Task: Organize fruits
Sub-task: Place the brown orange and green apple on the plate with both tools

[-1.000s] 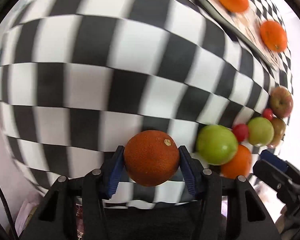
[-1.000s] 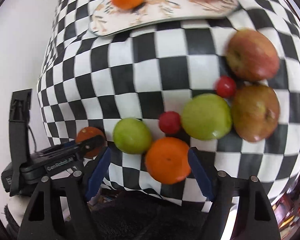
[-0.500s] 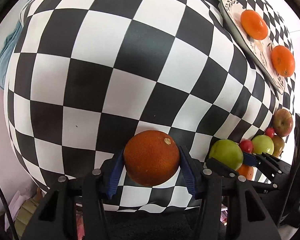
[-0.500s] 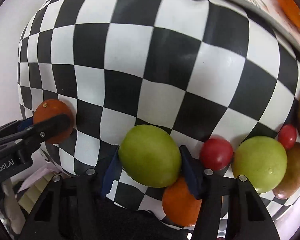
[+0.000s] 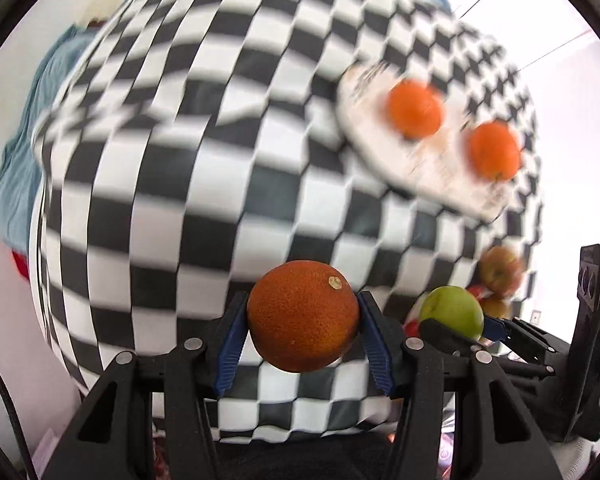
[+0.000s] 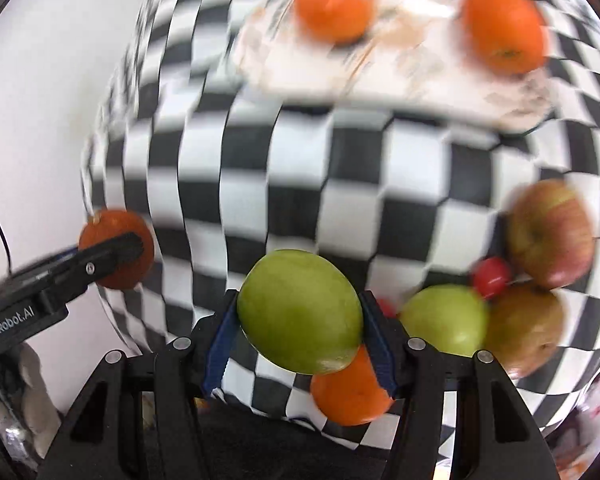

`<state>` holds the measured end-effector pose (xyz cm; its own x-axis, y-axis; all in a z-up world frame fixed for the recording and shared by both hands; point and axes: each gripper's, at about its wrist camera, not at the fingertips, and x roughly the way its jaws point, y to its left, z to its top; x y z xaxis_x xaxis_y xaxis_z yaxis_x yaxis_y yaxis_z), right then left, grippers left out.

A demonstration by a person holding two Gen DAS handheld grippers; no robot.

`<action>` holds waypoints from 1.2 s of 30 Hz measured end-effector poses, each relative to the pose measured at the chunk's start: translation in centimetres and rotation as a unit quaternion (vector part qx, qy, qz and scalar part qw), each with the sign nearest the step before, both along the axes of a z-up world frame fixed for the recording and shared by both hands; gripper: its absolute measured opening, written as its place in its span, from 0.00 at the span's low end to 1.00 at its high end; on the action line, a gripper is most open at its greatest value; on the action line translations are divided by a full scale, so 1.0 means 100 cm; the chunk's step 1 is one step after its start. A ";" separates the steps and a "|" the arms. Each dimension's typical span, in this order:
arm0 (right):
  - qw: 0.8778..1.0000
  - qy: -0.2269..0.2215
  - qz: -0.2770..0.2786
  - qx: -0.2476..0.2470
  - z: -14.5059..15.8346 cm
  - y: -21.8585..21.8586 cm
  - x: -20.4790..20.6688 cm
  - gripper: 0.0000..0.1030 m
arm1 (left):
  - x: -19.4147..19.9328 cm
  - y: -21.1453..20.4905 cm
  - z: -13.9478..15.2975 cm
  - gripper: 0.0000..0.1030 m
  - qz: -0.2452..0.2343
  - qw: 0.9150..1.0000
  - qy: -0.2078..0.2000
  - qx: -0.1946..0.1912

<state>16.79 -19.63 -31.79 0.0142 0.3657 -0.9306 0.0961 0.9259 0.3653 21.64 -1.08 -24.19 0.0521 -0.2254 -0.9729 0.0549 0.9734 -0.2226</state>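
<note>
My left gripper is shut on a dark orange, lifted off the checkered cloth. In the right wrist view the same orange shows at the left with the left gripper around it. My right gripper is shut on a green apple, also seen as a green apple low right in the left wrist view. A patterned plate at the far side carries two oranges. On the cloth lie another orange, a second green apple, a red apple and a brownish apple.
Small red cherry tomatoes sit among the apples at the right. The checkered cloth ends close below both grippers. Blue fabric lies off the cloth's left side. Both views are motion-blurred.
The right gripper shifted from around the loose orange to the green apple, shut on it and lifted it. The left gripper rose with its orange, bringing the plate further into view.
</note>
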 end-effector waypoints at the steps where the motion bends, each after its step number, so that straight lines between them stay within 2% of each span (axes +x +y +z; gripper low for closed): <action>1: 1.000 -0.012 -0.021 0.001 0.008 -0.016 0.007 0.59 | 0.010 -0.007 0.007 0.49 -0.005 1.000 -0.007 -0.004; 4: 0.996 -0.030 -0.084 0.002 0.018 -0.054 0.028 0.60 | 0.035 -0.027 0.014 0.49 -0.015 1.000 -0.015 -0.004; 9: 0.986 -0.023 -0.164 0.007 0.009 -0.094 0.069 0.60 | 0.084 -0.065 0.003 0.50 -0.037 0.999 -0.006 0.013; 13: 0.983 -0.004 -0.182 0.001 -0.010 -0.116 0.107 0.60 | 0.110 -0.089 -0.021 0.50 -0.051 0.998 0.015 0.035; 20: 0.979 0.032 -0.203 0.003 -0.041 -0.120 0.119 0.60 | 0.134 -0.104 -0.049 0.50 -0.061 0.995 0.049 0.060; 21: 0.978 0.038 -0.203 0.007 -0.050 -0.115 0.121 0.72 | 0.135 -0.103 -0.051 0.51 -0.059 0.995 0.051 0.059; 22: 0.978 0.039 -0.203 0.013 -0.051 -0.115 0.121 0.86 | 0.136 -0.102 -0.051 0.54 -0.058 0.995 0.048 0.060; 23: 0.979 0.037 -0.201 0.008 -0.049 -0.115 0.121 0.96 | 0.137 -0.102 -0.050 0.70 -0.060 0.995 0.041 0.063; 24: 0.980 0.034 -0.197 0.000 -0.046 -0.115 0.120 0.96 | 0.137 -0.101 -0.048 0.89 -0.063 0.995 0.033 0.068; 25: 0.981 0.033 -0.193 -0.006 -0.042 -0.115 0.119 0.96 | 0.138 -0.100 -0.045 0.93 -0.063 0.995 0.027 0.069; 31: 0.983 0.011 -0.171 -0.061 -0.019 -0.115 0.111 0.96 | 0.136 -0.086 -0.035 0.94 -0.054 0.996 0.011 0.068; 36: 0.982 -0.020 -0.142 -0.119 0.006 -0.111 0.103 0.96 | 0.111 -0.076 -0.014 0.94 -0.049 0.996 -0.011 0.072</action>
<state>27.08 -30.68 -31.24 0.1235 0.1132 -0.9859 0.3531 0.9235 0.1502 32.78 -8.64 -25.62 0.0594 -0.0889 -0.9943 0.1539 0.9849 -0.0789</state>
